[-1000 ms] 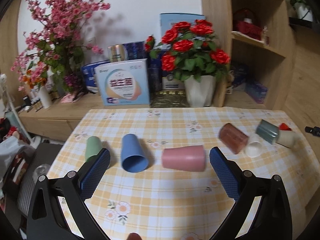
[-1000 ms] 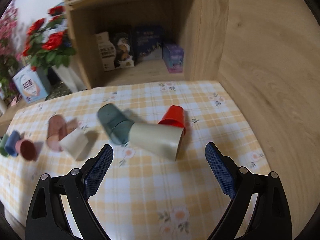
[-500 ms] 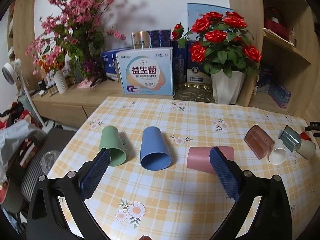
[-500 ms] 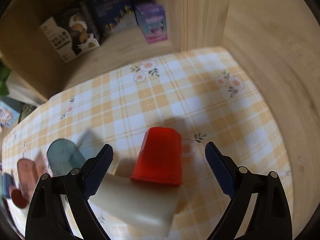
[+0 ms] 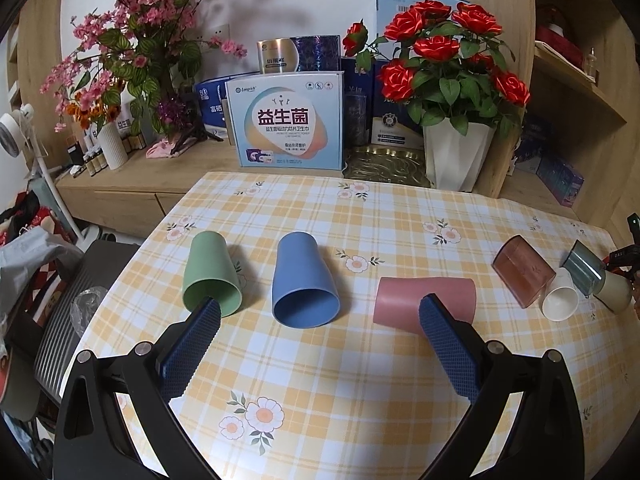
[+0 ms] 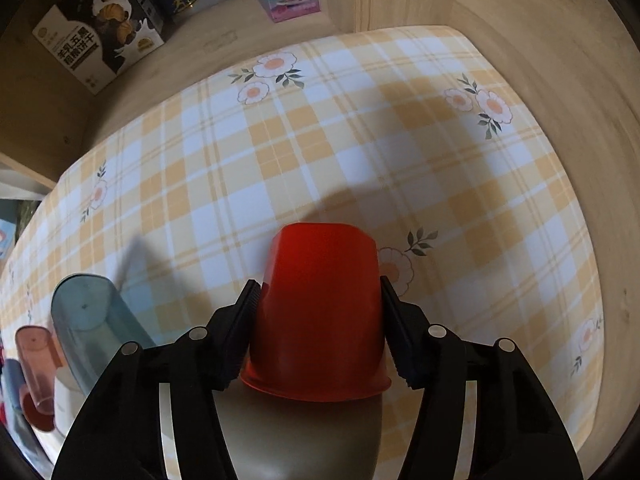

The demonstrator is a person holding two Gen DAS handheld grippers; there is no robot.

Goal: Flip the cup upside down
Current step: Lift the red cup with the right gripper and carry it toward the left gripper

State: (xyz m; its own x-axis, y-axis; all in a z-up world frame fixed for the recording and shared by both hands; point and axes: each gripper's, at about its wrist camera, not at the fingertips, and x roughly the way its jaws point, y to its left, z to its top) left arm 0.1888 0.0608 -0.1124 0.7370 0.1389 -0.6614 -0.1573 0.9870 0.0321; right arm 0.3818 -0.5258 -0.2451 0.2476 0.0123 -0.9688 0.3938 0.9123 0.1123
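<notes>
In the right wrist view my right gripper (image 6: 318,300) is shut on a red cup (image 6: 320,304), pads against its two sides; the cup's base points away from me and its rim is toward me, over a beige cup (image 6: 300,440) lying below it. My left gripper (image 5: 316,332) is open and empty above the checked tablecloth (image 5: 340,380). In front of it lie a green cup (image 5: 210,276), a blue cup (image 5: 304,284) and a pink cup (image 5: 424,300), all on their sides.
A brown translucent cup (image 5: 522,272), a white cup (image 5: 560,300) and a teal cup (image 5: 582,266) lie at the table's right; the teal cup also shows in the right wrist view (image 6: 94,328). A rose pot (image 5: 456,156) and boxes (image 5: 288,120) stand behind. A wooden wall (image 6: 560,60) borders the right edge.
My right gripper moved forward and down onto the red cup and closed on it. My left gripper drew back and swung left; its jaws stayed open.
</notes>
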